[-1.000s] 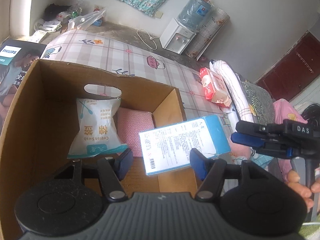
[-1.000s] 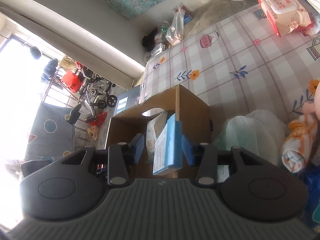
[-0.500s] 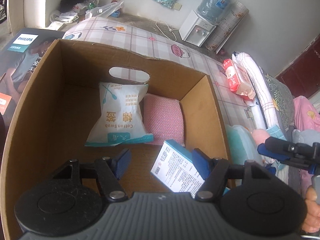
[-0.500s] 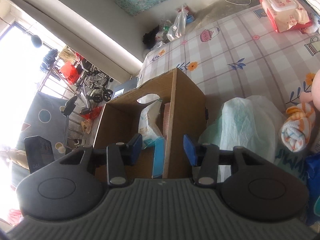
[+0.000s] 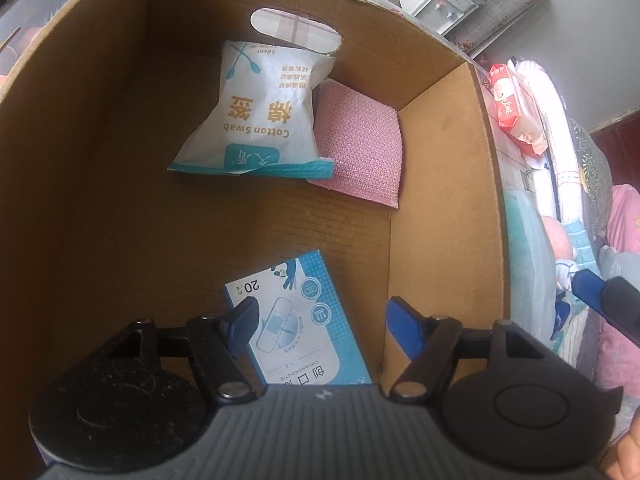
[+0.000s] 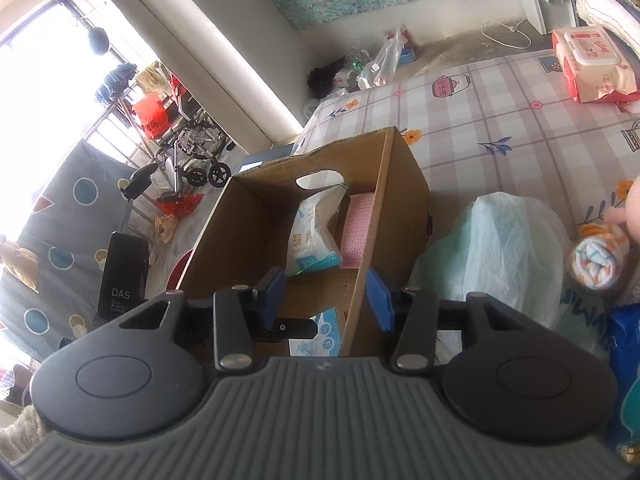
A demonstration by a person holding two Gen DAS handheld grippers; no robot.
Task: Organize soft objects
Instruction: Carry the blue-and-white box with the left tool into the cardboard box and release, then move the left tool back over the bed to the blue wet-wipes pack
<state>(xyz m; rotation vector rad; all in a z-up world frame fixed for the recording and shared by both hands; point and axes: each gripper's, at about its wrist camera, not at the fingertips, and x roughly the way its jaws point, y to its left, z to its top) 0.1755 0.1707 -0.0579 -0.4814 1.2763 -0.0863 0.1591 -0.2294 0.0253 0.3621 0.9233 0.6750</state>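
- Jaws of the left gripper point(image 5: 322, 320) are seen spread wide, with nothing clamped between them; the gripper is held over the near end of the cardboard box point(image 5: 444, 184).
- Jaws of the right gripper point(image 6: 326, 294) are likewise set wide apart and hold nothing; the box's right-hand wall is seen between them in the right wrist view.
- A blue-and-white plaster box point(image 5: 304, 320) is found lying flat on the floor of the cardboard box, at its near end, close to the right wall. It is seen directly below the left gripper's fingers; contact with them cannot be confirmed.
- A white cotton swab bag point(image 5: 260, 116) is noted leaning against the far wall, under the cut-out handle hole.
- A pink textured pad point(image 5: 360, 148) is recorded in the far right corner, partly overlapped by the cotton swab bag.
- Outside the box, on the checked bed cover point(image 6: 500, 120), a pale plastic bag point(image 6: 496, 248) lies just beside the box's right wall, with a rolled cloth point(image 6: 596, 264) next to it.
- A red wet-wipes pack point(image 6: 588, 64) lies well apart, near the far edge of the bed.
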